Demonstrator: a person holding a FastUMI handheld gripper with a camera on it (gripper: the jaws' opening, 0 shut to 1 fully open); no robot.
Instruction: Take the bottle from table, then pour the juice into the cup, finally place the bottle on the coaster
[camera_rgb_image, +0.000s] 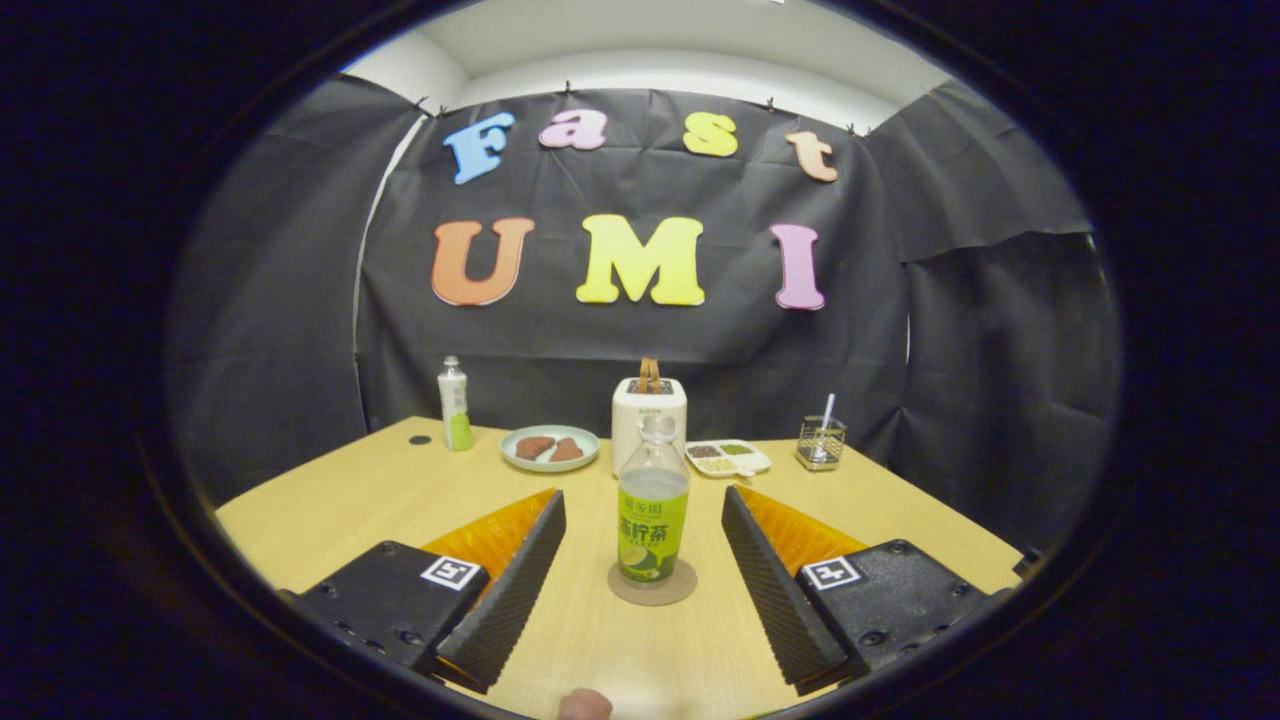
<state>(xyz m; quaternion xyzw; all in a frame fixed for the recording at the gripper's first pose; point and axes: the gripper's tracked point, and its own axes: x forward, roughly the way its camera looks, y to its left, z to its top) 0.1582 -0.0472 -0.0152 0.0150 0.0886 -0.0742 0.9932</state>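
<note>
At the near edge of the bench (350, 500) a small rounded thing, perhaps a fingertip (585, 705), pokes up between the bases of the fingers. The claw (642, 520) stands wide apart, its two ribbed fingers (520, 580) flanking bare wood and touching nothing. Between the fingertips, a little ahead of them, the bottle (652, 510) stands upright on the round coaster (652, 585), clear of both fingers; it has a green label and a clear upper part. Beyond it, toward the far side of the bench, a white toaster (649, 420) sits directly behind the bottle. Left of the toaster lies a pale plate (549, 450) with two brownish pieces on it, and farther left stands a second, slimmer bottle (454, 405) near a dark spot (420, 439) on the wood. Right of the toaster rests a white divided tray (730, 458), then a small wire holder (821, 443) with a utensil standing in it.
</note>
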